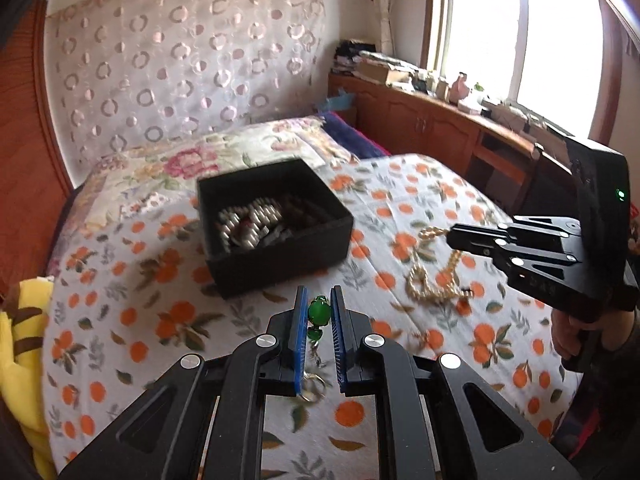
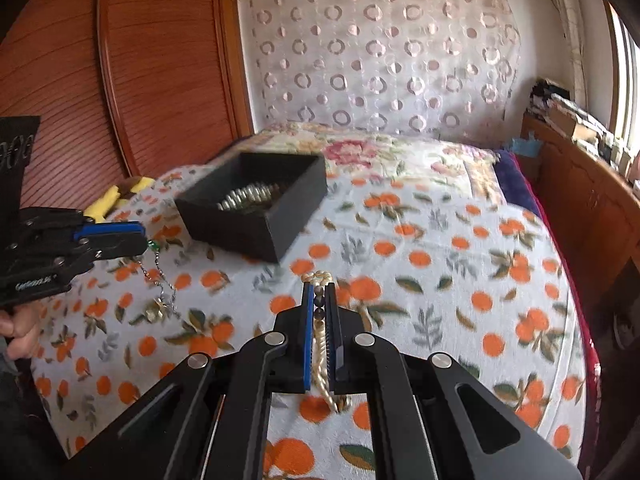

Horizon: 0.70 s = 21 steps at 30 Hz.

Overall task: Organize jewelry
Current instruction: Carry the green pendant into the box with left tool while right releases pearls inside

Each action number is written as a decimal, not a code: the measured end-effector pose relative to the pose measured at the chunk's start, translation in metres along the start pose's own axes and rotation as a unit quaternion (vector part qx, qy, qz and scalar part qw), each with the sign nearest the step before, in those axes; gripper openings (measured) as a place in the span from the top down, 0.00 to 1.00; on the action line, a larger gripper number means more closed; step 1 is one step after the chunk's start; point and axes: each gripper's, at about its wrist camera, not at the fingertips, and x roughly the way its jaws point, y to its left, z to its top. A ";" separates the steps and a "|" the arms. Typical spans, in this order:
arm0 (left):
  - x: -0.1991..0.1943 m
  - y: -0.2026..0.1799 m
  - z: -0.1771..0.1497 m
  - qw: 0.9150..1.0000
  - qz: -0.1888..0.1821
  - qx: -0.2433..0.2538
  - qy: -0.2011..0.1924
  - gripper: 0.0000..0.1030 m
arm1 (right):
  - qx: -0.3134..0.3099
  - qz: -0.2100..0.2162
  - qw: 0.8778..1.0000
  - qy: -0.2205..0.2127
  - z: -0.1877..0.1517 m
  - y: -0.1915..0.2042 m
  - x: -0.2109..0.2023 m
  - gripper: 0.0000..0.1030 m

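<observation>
Black box [image 1: 276,232] on the bed lies ahead and slightly left of the left claw [image 1: 319,312], nipped on a green-bead chain [image 1: 319,314], while the right claw [image 2: 319,304], clamped on a pearl strand [image 2: 320,340], is farther.

left tool [image 1: 319,312] clamps green pendant [image 1: 319,313] near black box [image 1: 276,228].

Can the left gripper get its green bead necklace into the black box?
Probably yes. The left gripper is shut on the green bead necklace, and the open-topped black box sits just ahead on the orange-print blanket with nothing between them.
</observation>
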 end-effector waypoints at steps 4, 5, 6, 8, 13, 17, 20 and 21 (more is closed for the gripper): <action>-0.010 0.010 0.015 1.000 0.010 -0.003 -0.017 0.90 | -0.015 0.006 1.000 -0.021 0.021 0.006 -0.014 0.94; -0.011 0.012 0.018 1.000 0.013 -0.003 -0.021 0.90 | -0.019 0.006 0.999 -0.026 0.026 0.008 -0.017 0.94; -0.013 0.014 0.020 1.000 0.014 -0.002 -0.024 0.90 | -0.021 0.007 0.999 -0.030 0.031 0.009 -0.019 0.94; -0.017 0.018 0.028 0.999 0.020 -0.001 -0.031 0.90 | -0.028 0.007 0.999 -0.039 0.042 0.012 -0.024 0.94; -0.023 0.030 0.039 0.998 0.031 -0.005 -0.045 0.90 | -0.047 0.008 0.997 -0.061 0.070 0.023 -0.029 0.94; -0.025 0.037 0.047 0.998 0.037 -0.013 -0.052 0.90 | -0.062 0.011 0.995 -0.078 0.091 0.032 -0.032 0.94; -0.026 0.041 0.050 0.997 0.042 -0.015 -0.055 0.90 | -0.069 0.013 0.994 -0.088 0.107 0.038 -0.032 0.94; -0.026 0.043 0.051 0.997 0.045 -0.016 -0.056 0.90 | -0.071 0.013 0.993 -0.091 0.111 0.040 -0.032 0.94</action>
